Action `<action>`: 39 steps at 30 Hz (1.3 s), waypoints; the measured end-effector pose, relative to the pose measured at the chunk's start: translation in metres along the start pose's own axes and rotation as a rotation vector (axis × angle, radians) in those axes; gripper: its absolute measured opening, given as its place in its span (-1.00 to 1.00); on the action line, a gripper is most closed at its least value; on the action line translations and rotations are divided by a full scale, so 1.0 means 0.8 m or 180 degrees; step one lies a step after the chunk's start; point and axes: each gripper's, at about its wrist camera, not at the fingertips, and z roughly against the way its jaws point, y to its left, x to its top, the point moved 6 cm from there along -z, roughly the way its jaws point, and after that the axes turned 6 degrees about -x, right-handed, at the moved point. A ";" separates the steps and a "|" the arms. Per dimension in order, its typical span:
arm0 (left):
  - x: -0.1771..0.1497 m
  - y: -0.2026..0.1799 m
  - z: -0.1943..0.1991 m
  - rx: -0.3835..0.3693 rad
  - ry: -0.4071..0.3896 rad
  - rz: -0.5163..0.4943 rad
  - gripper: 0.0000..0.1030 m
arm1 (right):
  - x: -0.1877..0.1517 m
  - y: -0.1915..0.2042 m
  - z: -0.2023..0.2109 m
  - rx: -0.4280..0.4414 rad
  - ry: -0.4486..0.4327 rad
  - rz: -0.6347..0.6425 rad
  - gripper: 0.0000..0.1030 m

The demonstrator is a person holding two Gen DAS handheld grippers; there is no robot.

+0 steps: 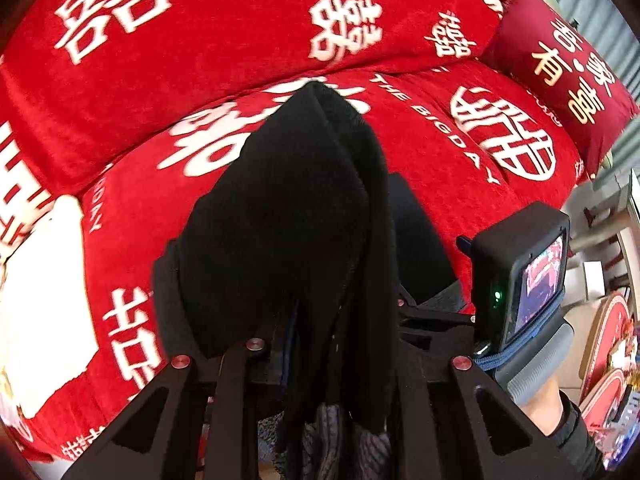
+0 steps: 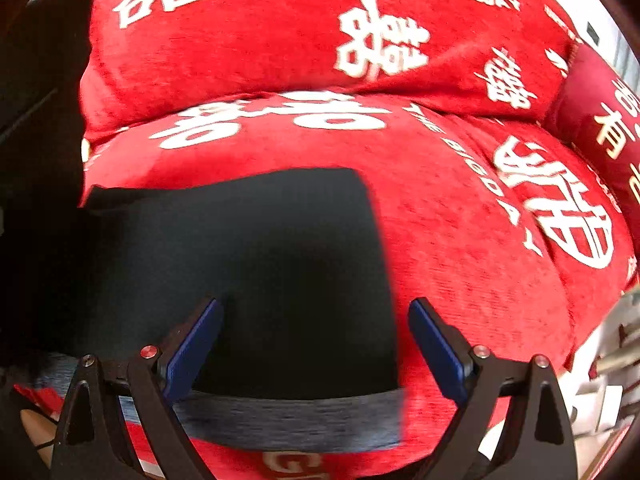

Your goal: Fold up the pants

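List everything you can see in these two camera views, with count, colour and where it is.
pants: one, black with a grey waistband, lying on the sofa seat, part lifted in the left gripper
sofa cover: one, red with white characters, over seat and backrest
cushion: one, dark red with gold characters, at the right end of the sofa
left gripper: one, black, shut on bunched pants fabric
right gripper: one, black with blue pads, open above the waistband end

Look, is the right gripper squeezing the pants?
No, the right gripper is wide open, its blue pads apart above the flat black pants.
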 end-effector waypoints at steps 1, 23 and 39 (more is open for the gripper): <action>0.004 -0.006 -0.007 0.0006 0.0033 -0.0009 -0.59 | -0.002 -0.011 -0.005 0.0014 0.0041 -0.0061 0.86; 0.009 -0.039 -0.115 0.0069 0.0482 -0.0044 -0.56 | -0.010 -0.063 -0.011 0.0456 0.0093 -0.0340 0.85; -0.022 0.052 -0.014 -0.0252 -0.0023 0.0521 0.79 | -0.027 -0.052 0.032 0.1977 0.0069 -0.0372 0.86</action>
